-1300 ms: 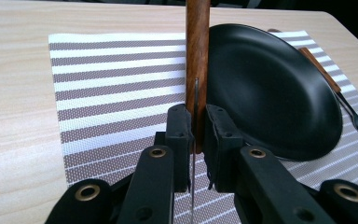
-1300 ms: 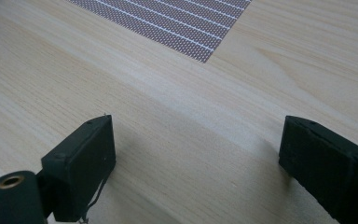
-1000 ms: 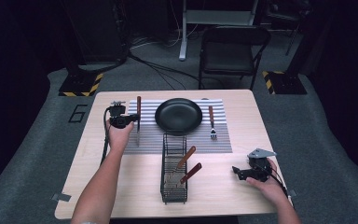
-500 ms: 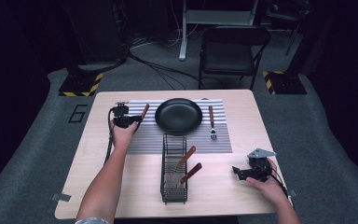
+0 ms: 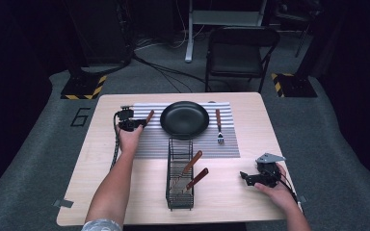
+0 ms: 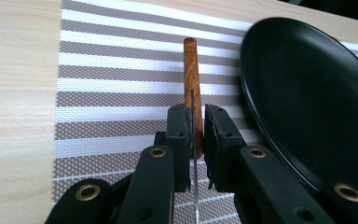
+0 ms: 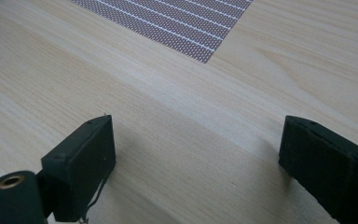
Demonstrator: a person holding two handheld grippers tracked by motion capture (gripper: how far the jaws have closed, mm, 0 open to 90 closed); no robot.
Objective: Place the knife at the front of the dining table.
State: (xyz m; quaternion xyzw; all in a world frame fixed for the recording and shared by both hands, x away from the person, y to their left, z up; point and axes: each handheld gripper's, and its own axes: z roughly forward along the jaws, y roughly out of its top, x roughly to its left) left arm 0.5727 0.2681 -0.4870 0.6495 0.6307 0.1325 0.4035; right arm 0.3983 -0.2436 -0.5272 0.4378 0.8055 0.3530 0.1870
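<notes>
The left gripper (image 6: 195, 135) has its fingers (image 6: 179, 135) pinched on a wooden-handled knife (image 6: 191, 70), held blade-edge up over the striped placemat (image 6: 116, 79). Its long axis points away, handle end forward, and bare mat lies ahead. The black plate (image 6: 307, 102) sits just beside it. The right gripper (image 7: 193, 163) rests wide open on bare counter (image 7: 177, 112). The wire rack (image 5: 179, 175) holds two wooden-handled utensils (image 5: 191, 163).
</notes>
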